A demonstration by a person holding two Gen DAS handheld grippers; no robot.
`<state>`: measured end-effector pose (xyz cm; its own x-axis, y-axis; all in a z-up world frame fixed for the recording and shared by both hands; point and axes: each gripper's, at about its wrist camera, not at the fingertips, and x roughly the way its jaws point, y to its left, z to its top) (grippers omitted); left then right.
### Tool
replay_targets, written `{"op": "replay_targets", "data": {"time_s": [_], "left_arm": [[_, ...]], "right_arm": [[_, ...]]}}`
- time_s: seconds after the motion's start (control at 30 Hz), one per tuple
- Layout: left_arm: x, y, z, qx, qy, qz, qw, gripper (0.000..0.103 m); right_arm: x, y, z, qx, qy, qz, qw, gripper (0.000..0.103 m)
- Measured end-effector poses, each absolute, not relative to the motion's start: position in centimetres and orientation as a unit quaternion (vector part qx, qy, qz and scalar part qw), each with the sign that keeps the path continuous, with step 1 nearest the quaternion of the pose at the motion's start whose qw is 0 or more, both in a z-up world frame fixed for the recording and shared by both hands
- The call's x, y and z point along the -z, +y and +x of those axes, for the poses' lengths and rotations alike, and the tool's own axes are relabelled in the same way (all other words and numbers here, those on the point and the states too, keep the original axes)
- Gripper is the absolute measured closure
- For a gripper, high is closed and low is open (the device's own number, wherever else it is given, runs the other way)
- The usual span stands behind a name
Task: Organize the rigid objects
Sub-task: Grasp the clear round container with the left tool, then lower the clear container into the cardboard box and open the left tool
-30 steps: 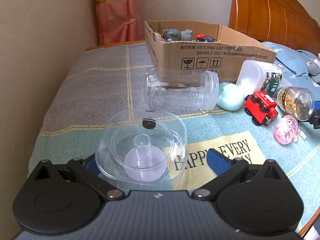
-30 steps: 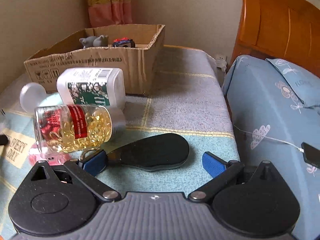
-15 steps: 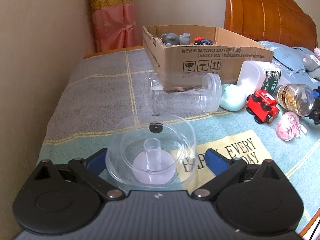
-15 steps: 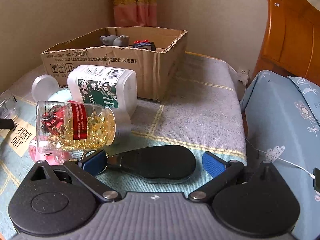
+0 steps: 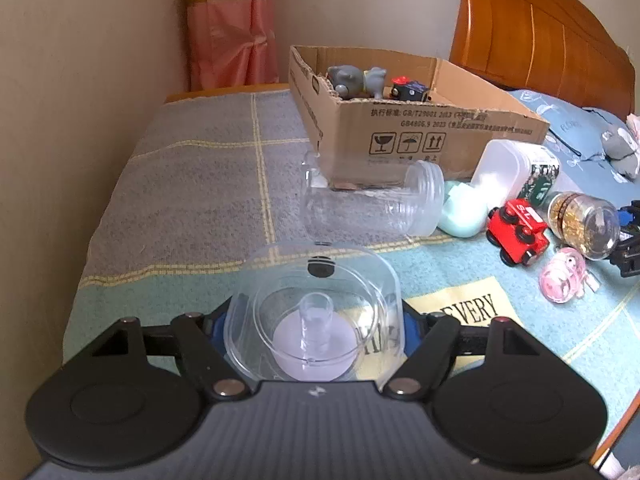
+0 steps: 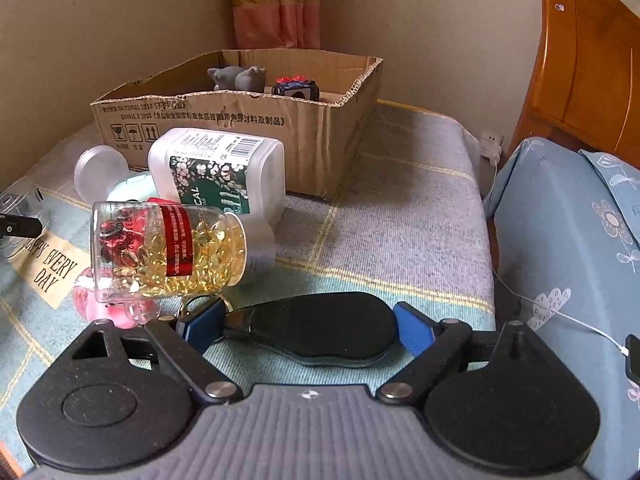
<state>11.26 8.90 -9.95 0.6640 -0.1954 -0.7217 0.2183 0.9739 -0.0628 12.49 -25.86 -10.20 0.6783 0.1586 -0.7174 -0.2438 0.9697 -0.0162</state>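
Observation:
My left gripper (image 5: 314,326) is shut on a clear plastic lid (image 5: 312,308) with a central stem and holds it above the bed cover. A clear jar (image 5: 372,204) lies on its side ahead of it, in front of a cardboard box (image 5: 420,128) that holds grey toys (image 5: 354,78). My right gripper (image 6: 308,322) has its blue pads on either side of a black oval case (image 6: 320,326) with a key ring, lying on the cover; the pads look close against it. A capsule bottle (image 6: 168,252) and a white bottle (image 6: 220,172) lie to its left.
A red toy train (image 5: 518,232), a pink toy (image 5: 562,280), a mint green object (image 5: 460,210) and a dark toy (image 5: 630,236) lie right of the jar. A wall runs along the left. A wooden headboard (image 6: 584,64) and blue pillows (image 6: 572,240) stand to the right.
The left gripper's pads closed onto the clear lid and it rose slightly. The right view swung right and nearer the box, with the black case still between the pads.

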Motion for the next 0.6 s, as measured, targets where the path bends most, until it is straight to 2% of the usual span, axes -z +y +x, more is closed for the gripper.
{"op": "replay_targets", "data": {"time_s": [0.3,0.6], "left_arm": [[7.4,8.2,10.8,0.121,0.402,0.040,0.907,0.028],[3.2,6.9,11.7,0.152,0.378,0.040,0.912,0.028]], "right_arm": [[7.6,-26.0,11.7,-0.099,0.380,-0.080,0.916,0.010],[3.3,-25.9,11.9,-0.120,0.348,-0.083,0.926,0.010]]}}
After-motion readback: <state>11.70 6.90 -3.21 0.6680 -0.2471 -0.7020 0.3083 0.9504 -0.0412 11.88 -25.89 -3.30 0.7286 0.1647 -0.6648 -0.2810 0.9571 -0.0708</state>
